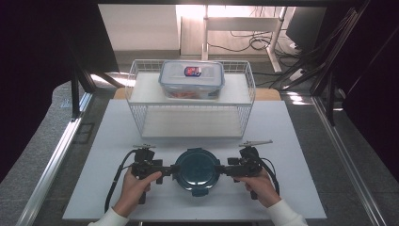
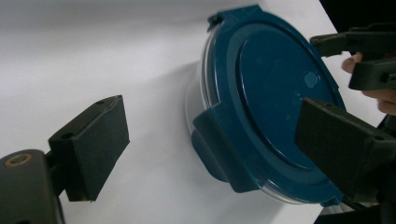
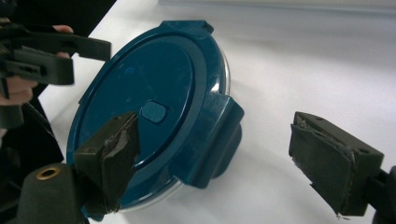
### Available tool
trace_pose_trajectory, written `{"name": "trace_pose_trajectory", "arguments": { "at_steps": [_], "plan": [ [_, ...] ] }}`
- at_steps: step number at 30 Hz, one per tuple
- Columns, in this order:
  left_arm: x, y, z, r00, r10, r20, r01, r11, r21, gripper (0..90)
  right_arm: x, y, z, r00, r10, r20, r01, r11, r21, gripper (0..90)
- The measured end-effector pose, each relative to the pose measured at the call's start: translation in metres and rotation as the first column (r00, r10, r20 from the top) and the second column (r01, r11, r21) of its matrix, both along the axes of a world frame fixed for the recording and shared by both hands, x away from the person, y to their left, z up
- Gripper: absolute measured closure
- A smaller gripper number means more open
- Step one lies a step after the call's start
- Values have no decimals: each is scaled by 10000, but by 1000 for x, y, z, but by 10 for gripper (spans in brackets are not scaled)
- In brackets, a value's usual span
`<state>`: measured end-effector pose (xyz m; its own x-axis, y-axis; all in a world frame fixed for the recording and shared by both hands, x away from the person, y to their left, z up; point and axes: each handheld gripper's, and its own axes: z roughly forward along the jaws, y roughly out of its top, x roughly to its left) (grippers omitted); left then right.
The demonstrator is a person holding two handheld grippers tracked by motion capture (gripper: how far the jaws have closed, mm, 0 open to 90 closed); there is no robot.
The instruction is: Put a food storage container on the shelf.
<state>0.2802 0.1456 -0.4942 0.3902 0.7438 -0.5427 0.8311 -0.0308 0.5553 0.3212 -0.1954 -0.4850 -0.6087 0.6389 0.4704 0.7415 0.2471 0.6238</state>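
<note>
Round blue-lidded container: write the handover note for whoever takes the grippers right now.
Left gripper: open, at the container's left edge, not clamped.
Right gripper: open, at its right edge, not clamped.
Round container: on the white table, near the front edge, blue lid on, its side latches folded down.
Wire rack: behind it; a rectangular lidded box sits on the top shelf, the lower shelf is bare.
Done: container set down on the table, both jaws off it.
Left: probably grip it from both sides if it is to be moved.
</note>
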Motion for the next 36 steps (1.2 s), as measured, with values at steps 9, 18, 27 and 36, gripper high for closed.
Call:
{"name": "trace_pose_trajectory", "arguments": {
  "at_steps": [9,18,27,36],
  "plan": [
    [1,-9,-13,9963,-525,-681,468,9955,-823,143,9,15,-14,9930,444,-1091,-406,9985,364,141],
    [0,-15,-22,9847,-1035,-1400,802,9834,-1627,226,10,24,-22,9759,772,-2040,-647,9957,669,172],
    [-2,-12,-20,9857,-690,-1540,371,9789,-2008,322,10,18,-20,9668,677,-2465,-427,9935,1054,274],
    [-11,-17,-8,9946,-453,-932,311,9884,-1487,347,1,13,-13,9755,430,-2159,-168,9924,1217,344]
  ]
}}
